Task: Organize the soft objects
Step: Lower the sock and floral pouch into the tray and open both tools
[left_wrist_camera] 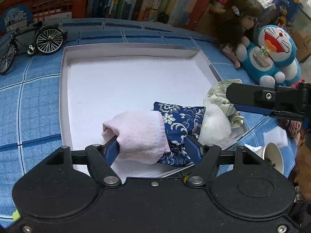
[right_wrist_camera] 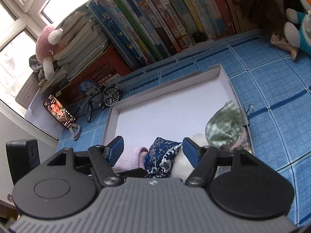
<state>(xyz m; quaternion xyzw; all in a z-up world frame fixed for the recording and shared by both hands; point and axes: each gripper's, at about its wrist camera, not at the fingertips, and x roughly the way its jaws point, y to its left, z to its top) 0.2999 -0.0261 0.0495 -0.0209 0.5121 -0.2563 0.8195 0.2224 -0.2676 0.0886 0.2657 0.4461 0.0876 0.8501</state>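
Jaws of left gripper (left_wrist_camera: pixel 151 147) and right gripper (right_wrist_camera: pixel 152 148) stand open, gripping nothing. Pink sock (left_wrist_camera: pixel 138 134), blue pouch (left_wrist_camera: pixel 180 122), white plush (left_wrist_camera: pixel 215 126) and green cloth (left_wrist_camera: pixel 221 95) lie in white tray (left_wrist_camera: pixel 124 50) at 5 o'clock; little sorting appears left.

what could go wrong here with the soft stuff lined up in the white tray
1. The pink sock lies between the left gripper jaws, overlapping the blue floral pouch; closing could pinch both.
2. The green floral cloth sits at the white tray rim and could slip onto the blue cloth.
3. The right gripper hangs close over that cloth and might snag it.
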